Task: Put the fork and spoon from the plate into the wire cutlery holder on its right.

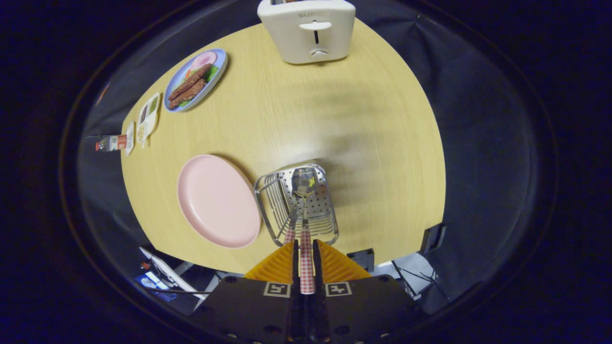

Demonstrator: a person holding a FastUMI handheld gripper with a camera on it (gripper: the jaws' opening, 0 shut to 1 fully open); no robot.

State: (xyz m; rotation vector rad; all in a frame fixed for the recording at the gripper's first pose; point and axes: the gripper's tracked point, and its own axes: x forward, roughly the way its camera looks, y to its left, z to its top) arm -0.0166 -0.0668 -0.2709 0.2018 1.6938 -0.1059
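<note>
Pinching the spoon [305, 191] by its checked handle with the hand-held gripper [306, 253], bowl ahead over the wire cutlery holder [296, 203]. Fork [291, 224] already inside. Empty pink plate [217, 200] just left on the table [334, 119].

even overhead light; soft shadows on table [334, 119]; strong fisheye bending; edges dim, perhaps slightly blurred

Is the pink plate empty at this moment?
Empty. The pink plate is bare; the spoon is clamped in the hand-held gripper over the wire holder.
</note>
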